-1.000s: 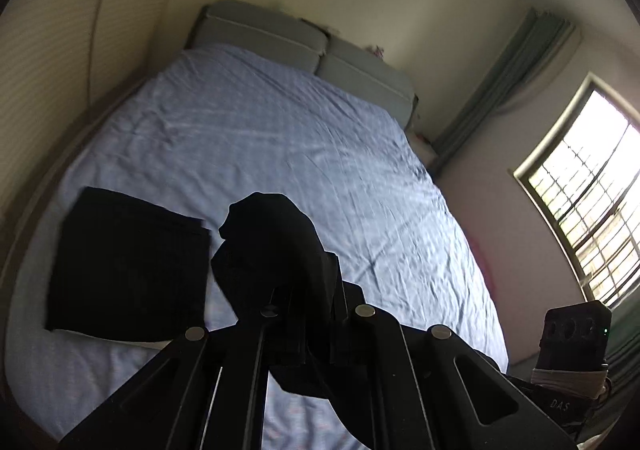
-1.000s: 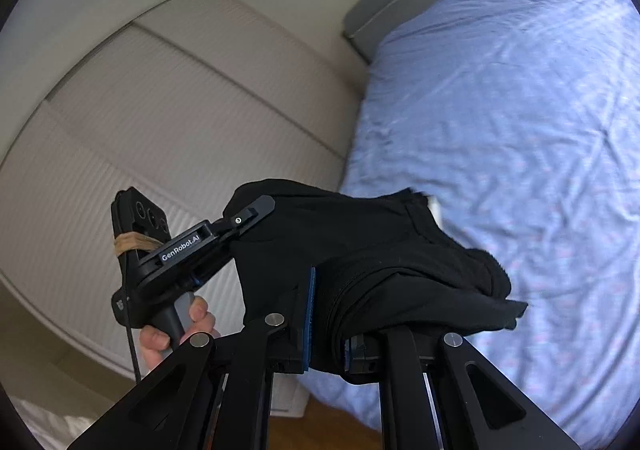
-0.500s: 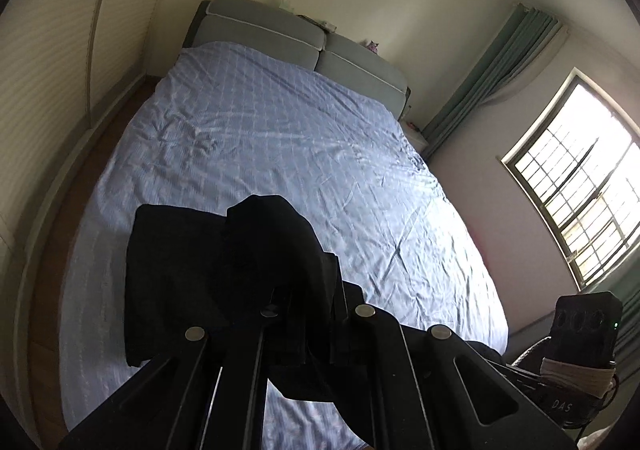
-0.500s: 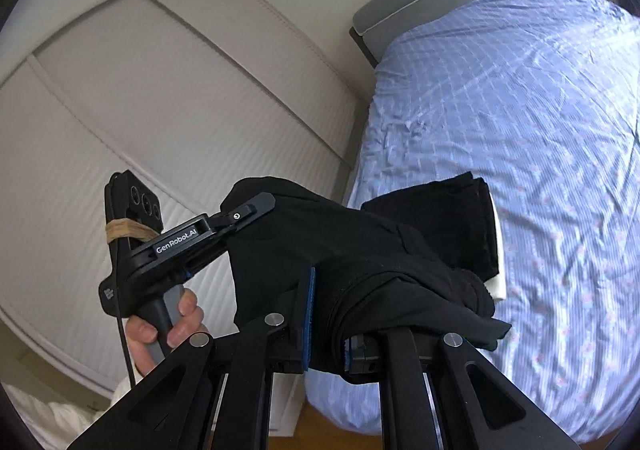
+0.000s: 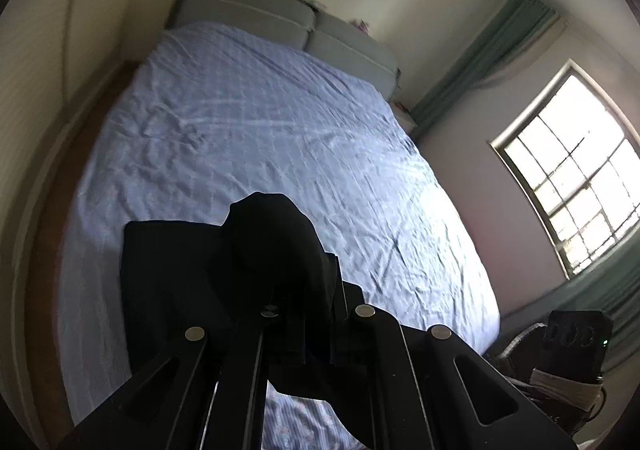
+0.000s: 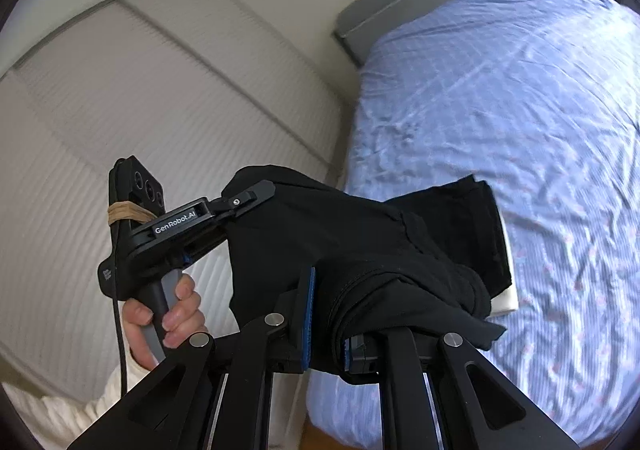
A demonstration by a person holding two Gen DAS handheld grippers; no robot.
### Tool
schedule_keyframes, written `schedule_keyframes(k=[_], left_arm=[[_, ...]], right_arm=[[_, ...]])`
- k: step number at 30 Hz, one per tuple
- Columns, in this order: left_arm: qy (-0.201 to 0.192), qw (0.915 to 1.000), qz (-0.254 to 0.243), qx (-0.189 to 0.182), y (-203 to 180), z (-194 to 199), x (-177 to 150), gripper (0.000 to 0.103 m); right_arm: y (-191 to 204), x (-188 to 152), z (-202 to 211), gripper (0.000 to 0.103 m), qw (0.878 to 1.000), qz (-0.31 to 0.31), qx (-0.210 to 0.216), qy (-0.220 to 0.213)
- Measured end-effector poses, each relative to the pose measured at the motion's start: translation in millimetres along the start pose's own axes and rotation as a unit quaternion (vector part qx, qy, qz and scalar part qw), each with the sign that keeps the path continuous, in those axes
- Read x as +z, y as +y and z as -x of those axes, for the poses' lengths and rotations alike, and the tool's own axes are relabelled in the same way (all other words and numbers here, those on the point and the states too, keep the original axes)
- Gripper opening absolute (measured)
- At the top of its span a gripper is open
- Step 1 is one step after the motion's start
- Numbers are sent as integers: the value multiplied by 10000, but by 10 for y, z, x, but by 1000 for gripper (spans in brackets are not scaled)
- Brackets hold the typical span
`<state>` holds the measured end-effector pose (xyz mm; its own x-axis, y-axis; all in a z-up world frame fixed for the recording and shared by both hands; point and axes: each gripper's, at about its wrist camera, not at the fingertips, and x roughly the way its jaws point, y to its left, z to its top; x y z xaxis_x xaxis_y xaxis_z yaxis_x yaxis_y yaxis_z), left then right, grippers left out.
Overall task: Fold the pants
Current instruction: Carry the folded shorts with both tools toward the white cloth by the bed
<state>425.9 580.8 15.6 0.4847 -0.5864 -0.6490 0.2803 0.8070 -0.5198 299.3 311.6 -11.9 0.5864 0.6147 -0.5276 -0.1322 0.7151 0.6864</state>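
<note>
Scene: a bedroom seen from 2 wrist cameras, with a wide bed under a pale blue checked sheet, grey pillows at its head, a window on 1 side and ribbed white wardrobe doors on the other.

Pants: black pants are held up in the air above the near corner of the bed, bunched between both grippers, with loose folds hanging down.

Second dark item: a flat, squared-off black garment lies on the sheet near the bed's edge, on top of something pale. Whether it is another pair already folded cannot be told.

Left gripper: the left gripper is closed on an upper bunch of the black cloth. In its own view the fabric covers the fingertips completely.

Right gripper: the right gripper is clamped on a thick wad of the pants, its blue pads pressing into the cloth, jaws only as far apart as the wad allows.

Left hand: the person's left hand wraps the grey handle of that gripper.

Handling, judged: the cloth looks soft, light and limp. It will sag and crumple rather than keep a shape, so it needs the bed under it to fold.

Where to hold, judged: 2 spread points along the waistband or a hem would stretch the cloth flat. The present bunched grips hide the edges.

Risk, judged: layers may slip unevenly from a wadded grip.
</note>
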Motion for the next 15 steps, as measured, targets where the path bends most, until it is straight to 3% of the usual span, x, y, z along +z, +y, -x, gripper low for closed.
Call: schedule_keyframes(k=[6, 11, 15], left_arm=[[687, 9952, -588, -361, 5, -670, 575, 9], [863, 9897, -959, -626, 31, -1067, 922, 9], [1144, 9830, -1364, -451, 303, -1310, 956, 9]], right_arm=[[-171, 162, -208, 12, 9943, -726, -530, -570], [-164, 196, -394, 12, 9822, -1149, -1029, -1073], [-220, 13, -823, 14, 9723, -1752, -1254, -908]])
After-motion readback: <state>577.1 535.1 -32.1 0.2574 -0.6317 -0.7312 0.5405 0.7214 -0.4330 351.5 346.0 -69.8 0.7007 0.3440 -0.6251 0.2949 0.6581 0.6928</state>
